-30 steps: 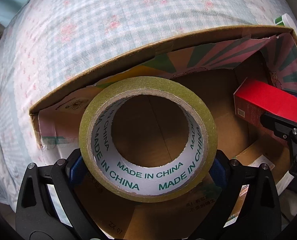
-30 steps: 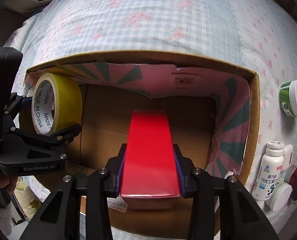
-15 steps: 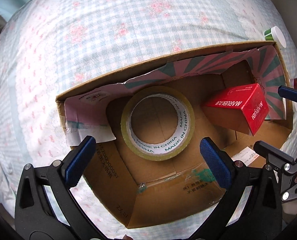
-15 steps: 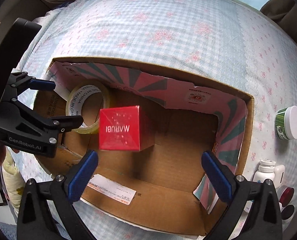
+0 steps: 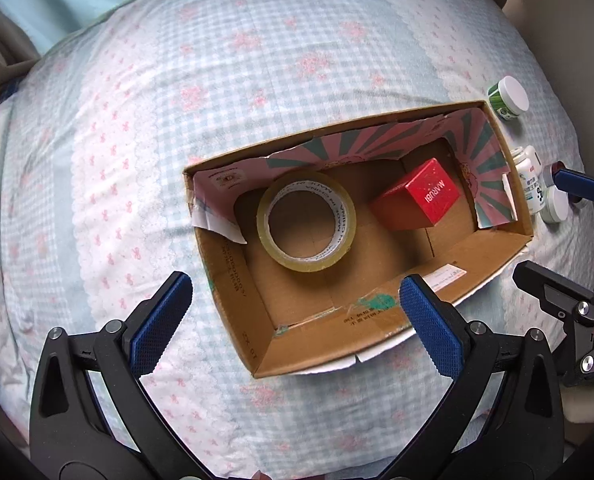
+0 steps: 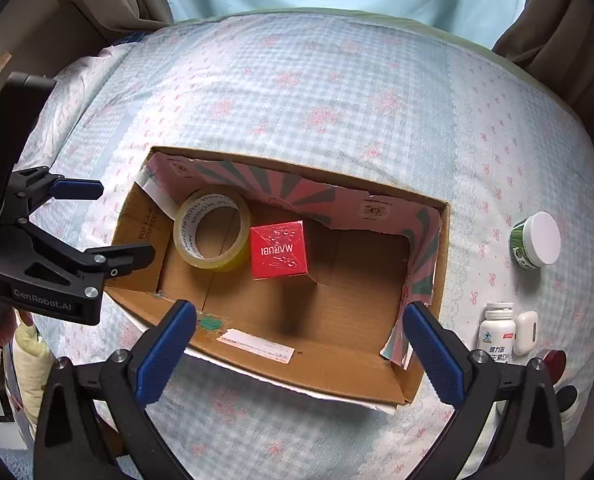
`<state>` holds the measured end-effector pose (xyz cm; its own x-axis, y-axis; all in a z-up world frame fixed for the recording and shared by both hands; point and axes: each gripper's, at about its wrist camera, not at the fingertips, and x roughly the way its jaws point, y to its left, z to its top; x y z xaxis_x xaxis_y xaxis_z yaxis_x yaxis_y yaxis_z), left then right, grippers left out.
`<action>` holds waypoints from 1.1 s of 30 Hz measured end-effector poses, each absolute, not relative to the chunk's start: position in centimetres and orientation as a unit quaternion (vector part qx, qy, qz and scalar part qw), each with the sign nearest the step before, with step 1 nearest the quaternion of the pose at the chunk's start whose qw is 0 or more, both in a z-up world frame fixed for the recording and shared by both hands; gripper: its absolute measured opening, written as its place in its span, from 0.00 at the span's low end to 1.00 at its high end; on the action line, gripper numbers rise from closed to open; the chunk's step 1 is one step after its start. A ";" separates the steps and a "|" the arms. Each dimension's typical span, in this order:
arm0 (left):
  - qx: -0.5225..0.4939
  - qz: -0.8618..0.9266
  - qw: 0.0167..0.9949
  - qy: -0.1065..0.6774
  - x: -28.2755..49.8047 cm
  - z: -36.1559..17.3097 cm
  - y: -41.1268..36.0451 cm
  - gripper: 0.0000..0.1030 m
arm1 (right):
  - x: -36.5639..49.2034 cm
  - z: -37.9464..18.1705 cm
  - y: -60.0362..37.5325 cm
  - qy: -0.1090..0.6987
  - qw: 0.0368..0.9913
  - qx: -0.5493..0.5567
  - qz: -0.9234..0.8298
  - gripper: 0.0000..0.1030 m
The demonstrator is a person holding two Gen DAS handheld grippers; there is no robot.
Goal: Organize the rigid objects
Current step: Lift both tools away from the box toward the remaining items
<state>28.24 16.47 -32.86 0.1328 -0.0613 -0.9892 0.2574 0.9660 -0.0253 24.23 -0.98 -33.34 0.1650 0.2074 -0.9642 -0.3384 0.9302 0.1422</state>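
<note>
An open cardboard box [image 5: 309,340] [image 6: 297,372] sits on a checked bedspread. Inside it lie a roll of yellowish tape [image 5: 306,227] [image 6: 213,236] on the left and a red MARUBI box [image 5: 417,196] [image 6: 279,250] beside it. My left gripper [image 5: 293,320] is open and empty, raised above the box's near left edge; it also shows in the right wrist view [image 6: 113,220]. My right gripper [image 6: 297,352] is open and empty above the box's near edge; it also shows in the left wrist view [image 5: 557,236].
To the right of the box lie a green jar with a white lid [image 6: 535,242] [image 5: 509,98], a white pill bottle [image 6: 497,332] [image 5: 531,184], a small white case [image 6: 526,332] and a dark red lid [image 6: 551,362]. Curtains and a light wall stand behind the bed.
Both grippers let go: the tape and the red box dropped into the cardboard box. Both grippers opened and rose up and back from it.
</note>
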 end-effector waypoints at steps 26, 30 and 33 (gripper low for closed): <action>0.014 -0.085 0.860 0.504 14.9 -14.6 6.2 1.00 | 9.8 -16.1 -18.3 0.523 0.852 0.025 0.018 1.00; 0.031 -0.055 0.861 0.504 13.7 -15.6 0.7 1.00 | 9.0 -16.4 -23.6 0.516 0.857 0.007 0.004 1.00; 0.035 -0.048 0.855 0.516 13.3 -17.2 -3.6 1.00 | 8.8 -17.1 -27.0 0.512 0.859 0.001 0.015 1.00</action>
<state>13.28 -3.62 -17.22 0.4637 -0.0466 -0.8848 0.1189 0.9929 0.0100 8.81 -26.99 -17.11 0.4762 0.0270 -0.8789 -0.0257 0.9995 0.0168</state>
